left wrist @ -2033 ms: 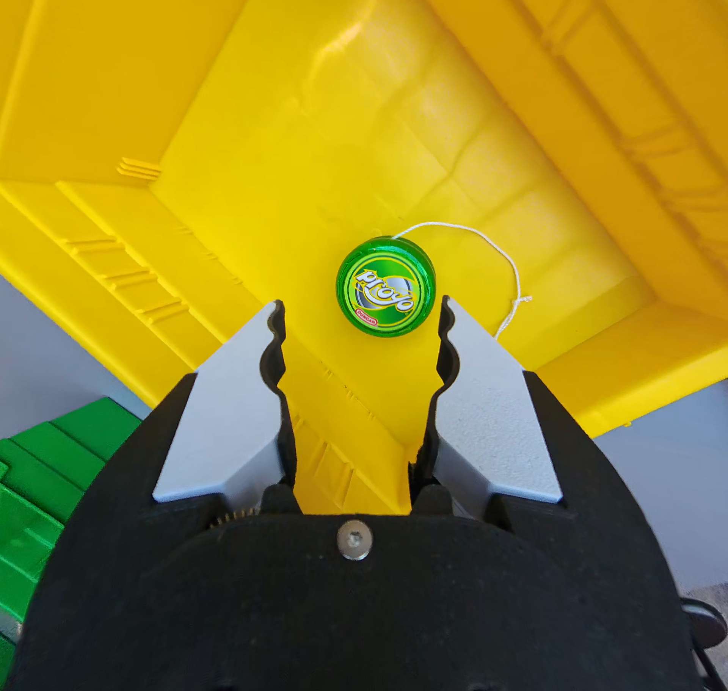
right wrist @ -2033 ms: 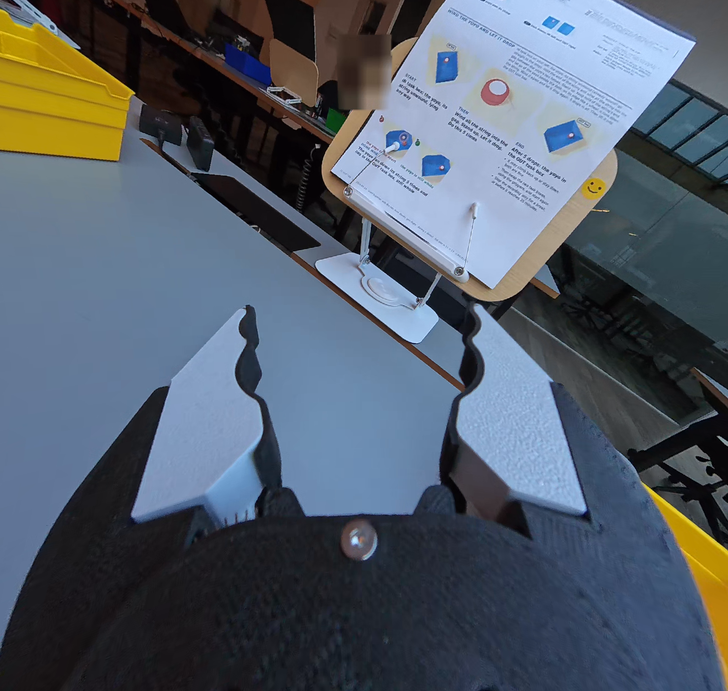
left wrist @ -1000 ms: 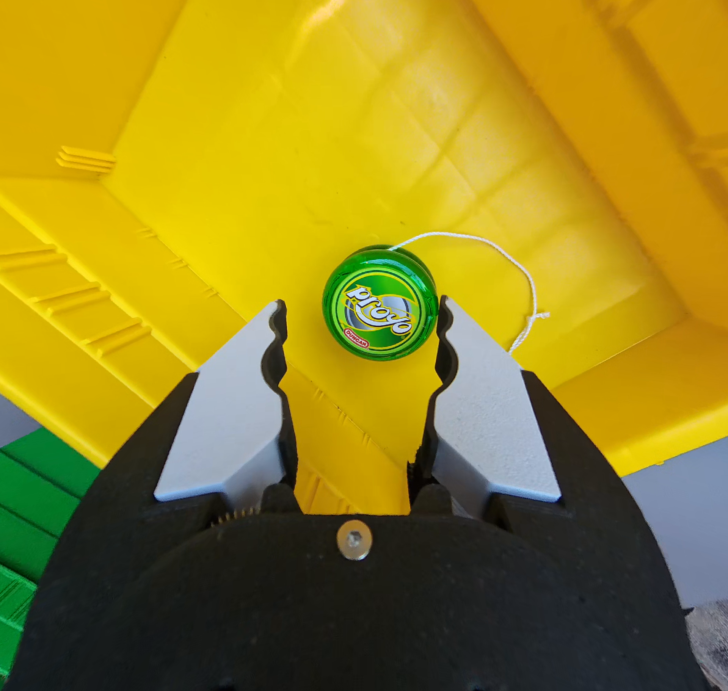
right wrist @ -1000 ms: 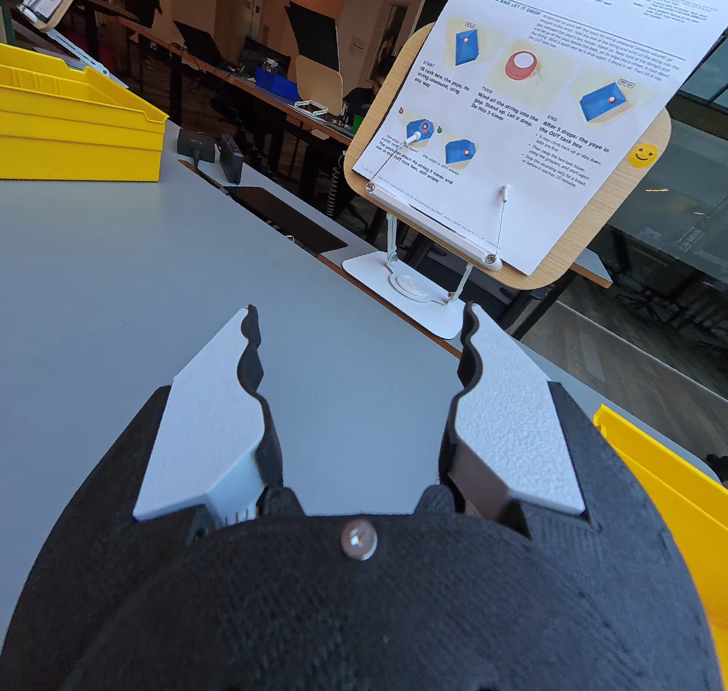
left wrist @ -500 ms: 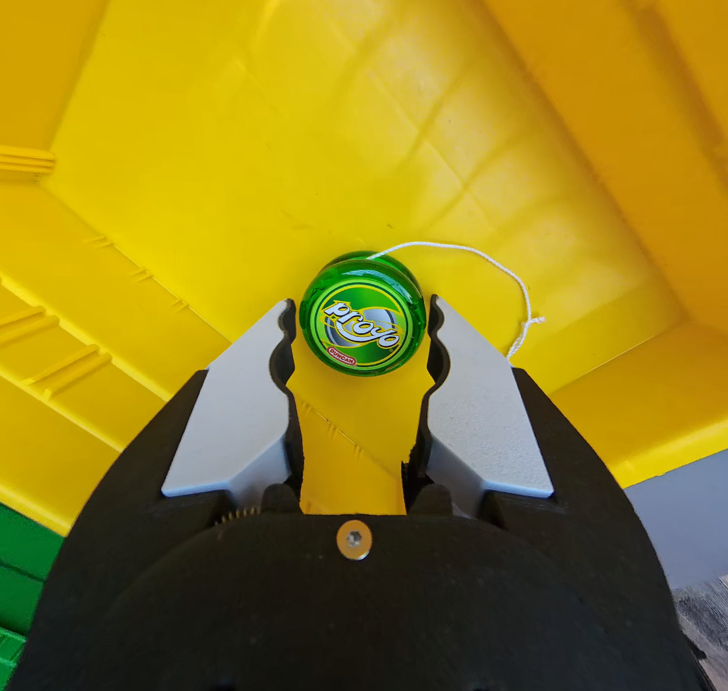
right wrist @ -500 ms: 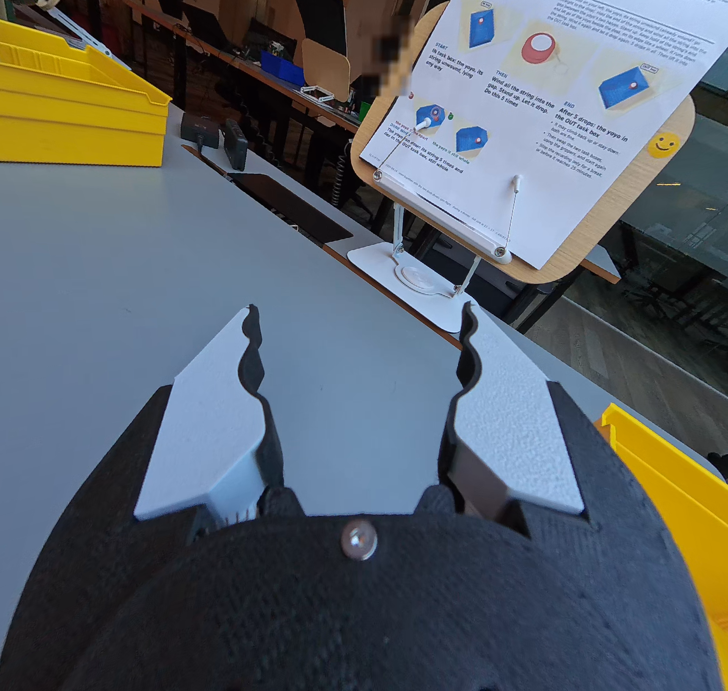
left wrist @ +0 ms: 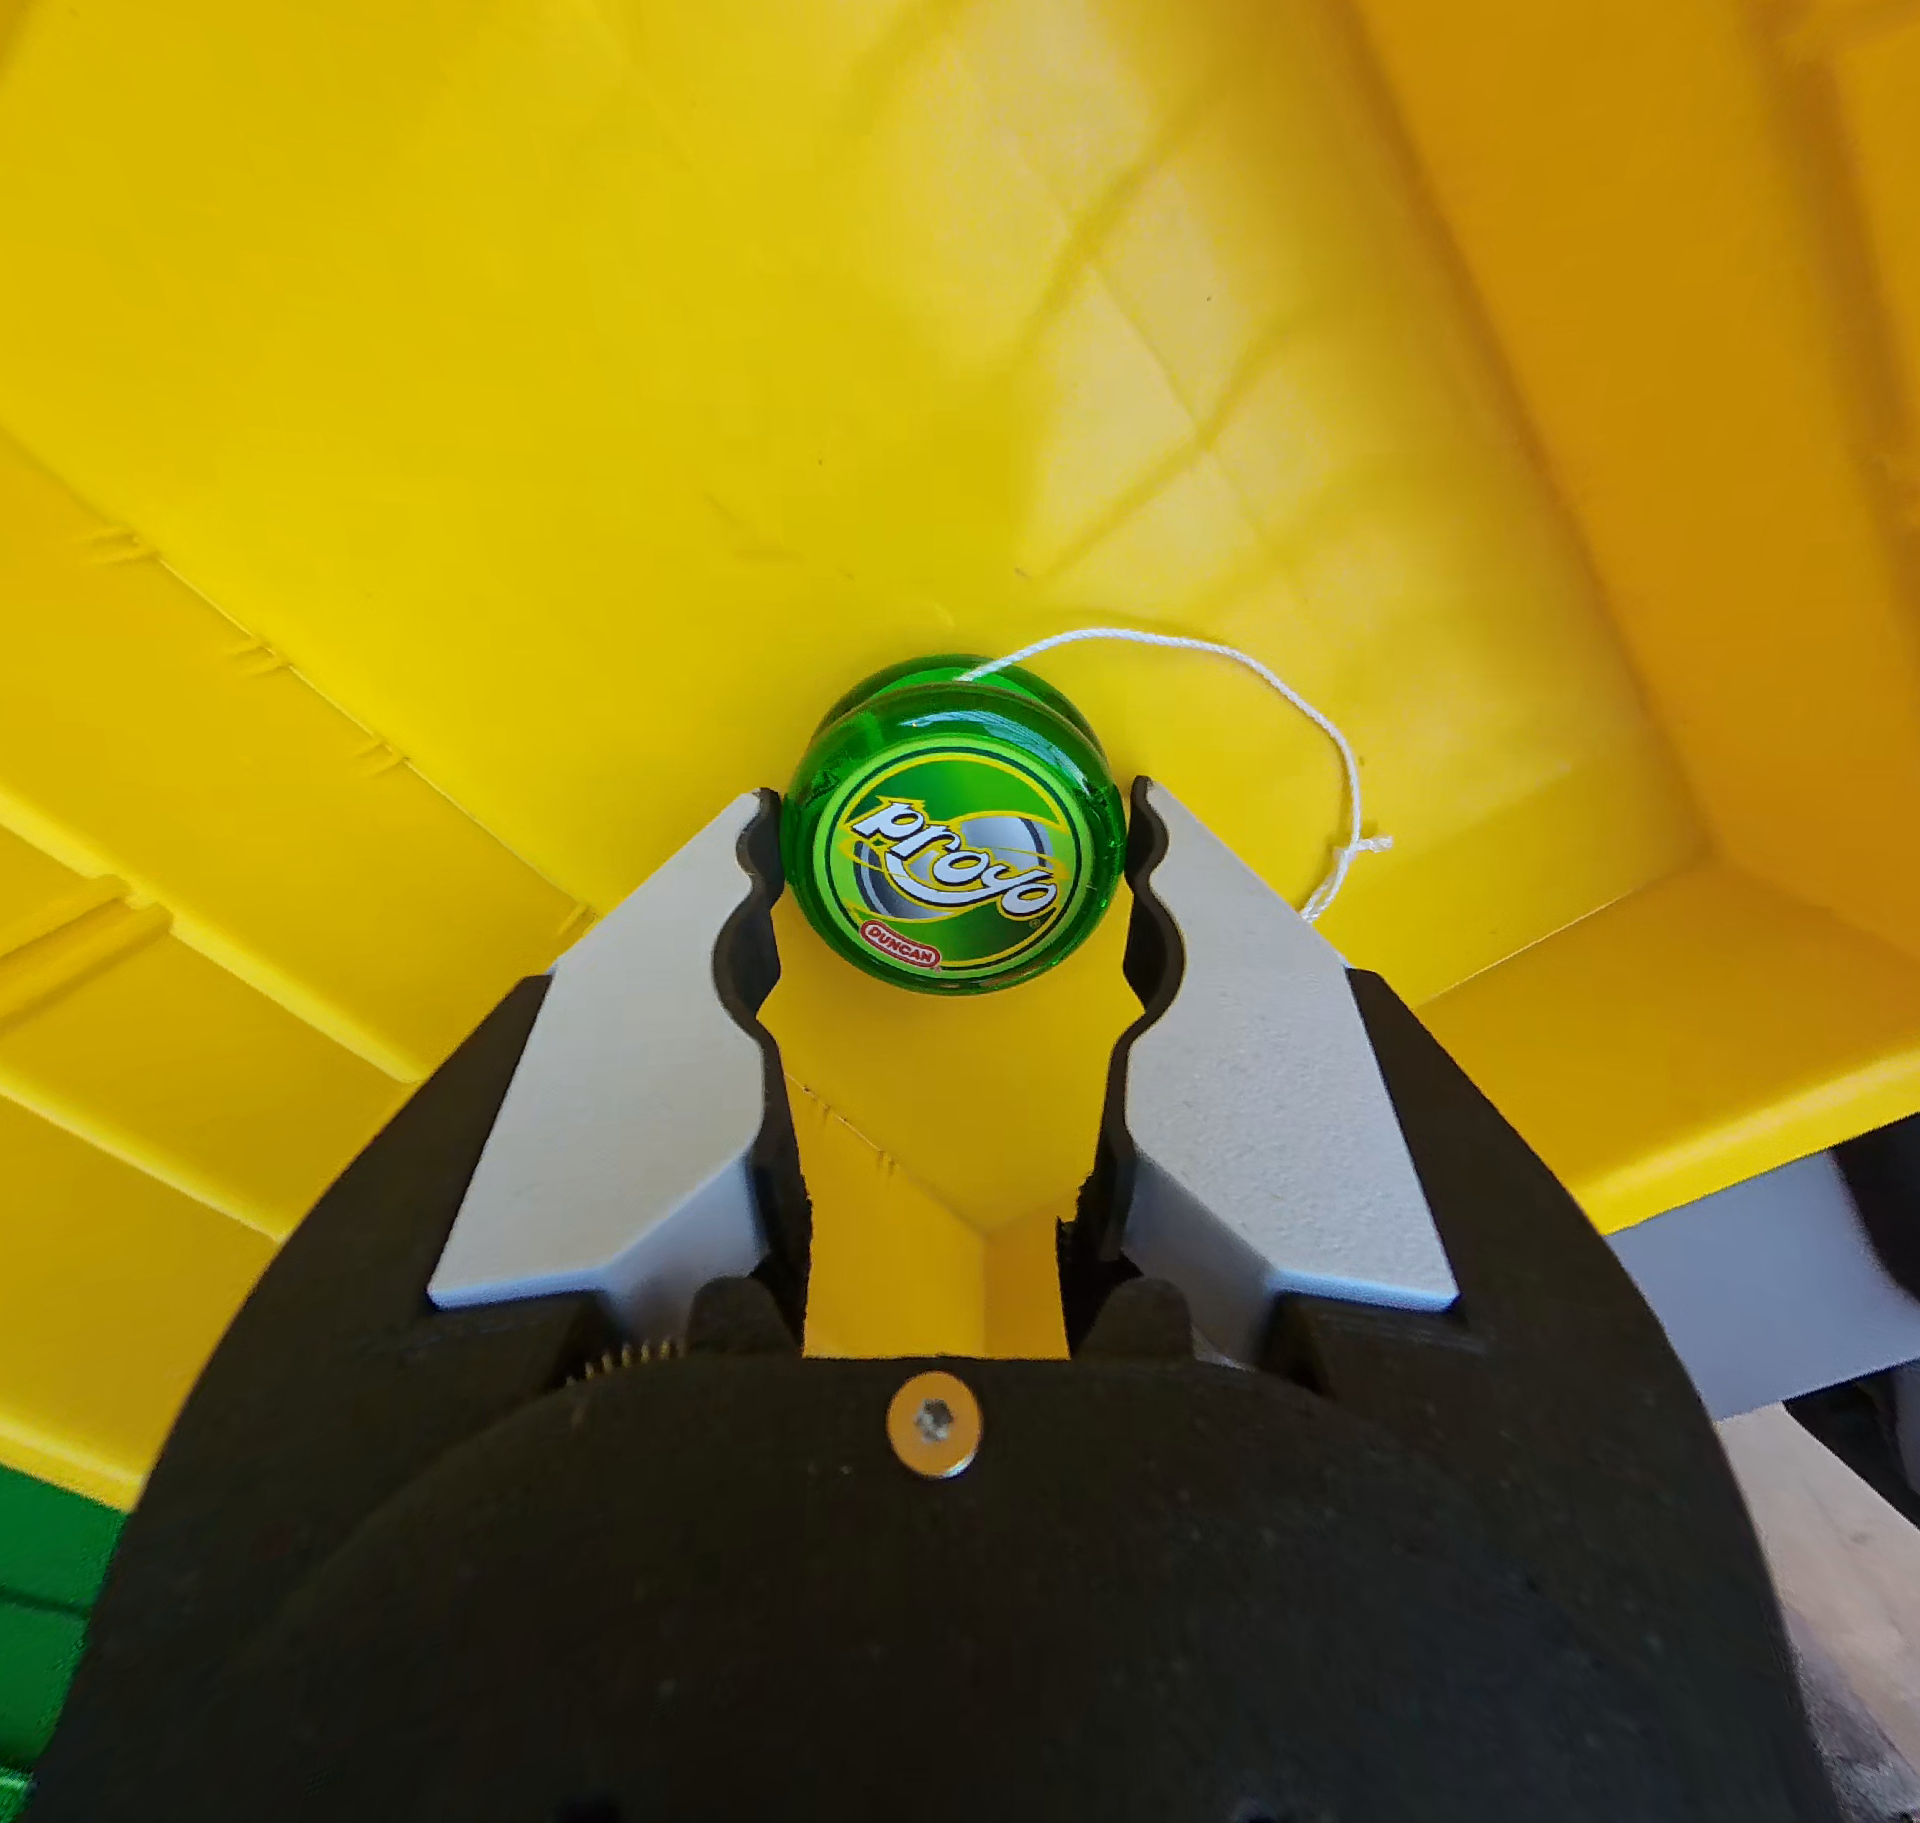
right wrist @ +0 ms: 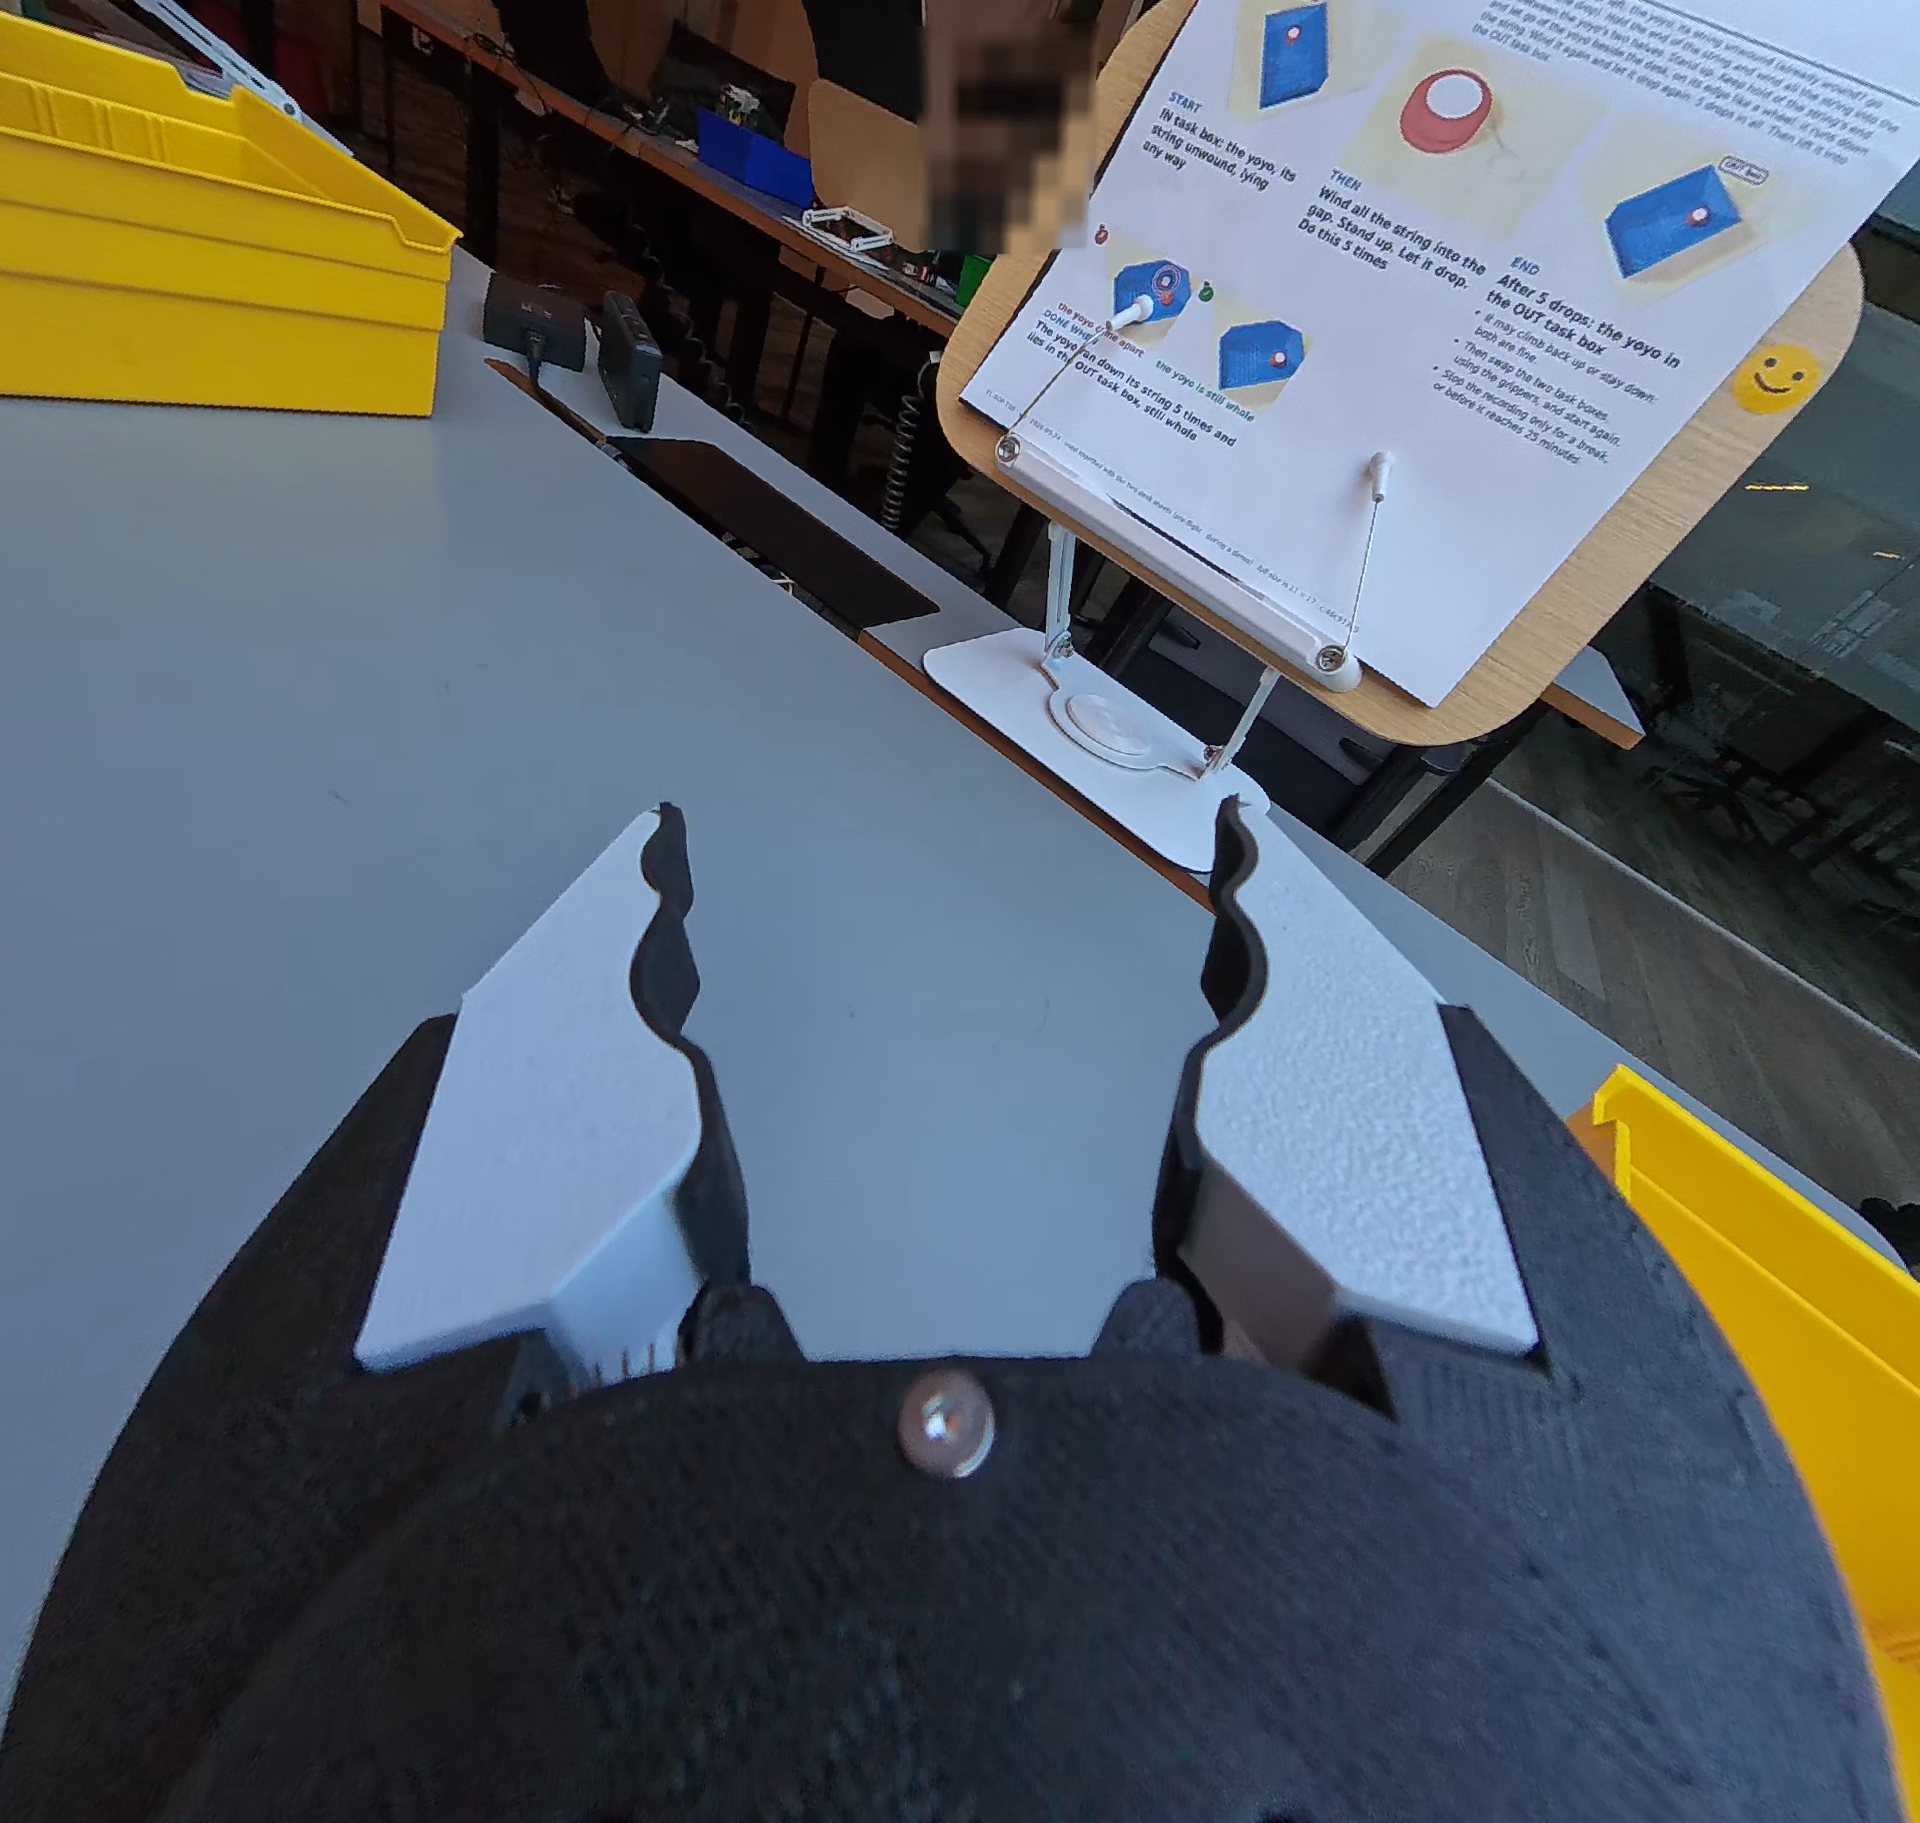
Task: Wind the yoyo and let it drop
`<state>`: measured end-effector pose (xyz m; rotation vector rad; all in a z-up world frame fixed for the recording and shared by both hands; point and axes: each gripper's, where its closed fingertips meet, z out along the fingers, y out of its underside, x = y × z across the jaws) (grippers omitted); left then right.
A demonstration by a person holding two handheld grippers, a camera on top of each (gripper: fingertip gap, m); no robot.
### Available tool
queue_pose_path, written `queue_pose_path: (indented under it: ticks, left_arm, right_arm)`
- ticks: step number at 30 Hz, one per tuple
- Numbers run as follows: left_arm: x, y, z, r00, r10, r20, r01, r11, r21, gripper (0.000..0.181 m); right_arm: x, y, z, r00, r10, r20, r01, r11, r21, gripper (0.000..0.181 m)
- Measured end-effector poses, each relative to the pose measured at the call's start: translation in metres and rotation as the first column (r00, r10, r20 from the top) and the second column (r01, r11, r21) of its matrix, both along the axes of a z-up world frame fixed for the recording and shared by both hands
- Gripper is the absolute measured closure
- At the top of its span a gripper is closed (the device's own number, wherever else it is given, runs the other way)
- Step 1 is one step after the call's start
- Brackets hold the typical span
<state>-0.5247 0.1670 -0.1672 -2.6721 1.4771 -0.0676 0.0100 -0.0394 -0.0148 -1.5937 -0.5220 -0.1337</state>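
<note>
A green yoyo (left wrist: pixel 956 838) lies flat on the floor of a yellow bin (left wrist: pixel 727 319), near the bin's near corner. Its white string (left wrist: pixel 1320 724) loops out loose to the right and ends in a knot. My left gripper (left wrist: pixel 948 807) reaches down into the bin. Its two fingertips press against the yoyo's left and right sides, and the yoyo still rests on the floor. My right gripper (right wrist: pixel 951 828) is open and empty, held above the grey table (right wrist: pixel 416 734).
A green bin (left wrist: pixel 42 1617) shows at the lower left of the left wrist view. A paper sheet on a wooden stand (right wrist: pixel 1455 319) stands at the table's far edge. Stacked yellow bins (right wrist: pixel 208 246) sit far left, black devices (right wrist: pixel 571 329) beside them, another yellow bin (right wrist: pixel 1766 1306) at right. Across from one pair of fingers to the other is roughly 60 cm.
My left gripper has moved down into the bin and forward, and its jaws have narrowed onto the yoyo's sides. My right gripper stays open and has only shifted its aim a little.
</note>
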Motion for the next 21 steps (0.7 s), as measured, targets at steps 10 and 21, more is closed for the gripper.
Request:
queue_pose_path:
  ticks: [10,21]
  left_arm:
    - [-0.0002,0.0003,0.0001,1.0,-0.001,-0.009,0.001,1.0,0.004,0.116]
    - [-0.0017,0.0004,0.0017,0.998,-0.012,-0.067,0.014,0.999,0.028,0.116]
  right_arm:
    - [-0.0002,0.0003,-0.0017,1.0,0.005,0.001,-0.005,1.0,-0.006,0.082]
    - [-0.0035,0.0009,-0.0054,1.0,0.013,0.02,-0.013,1.0,-0.018,0.082]
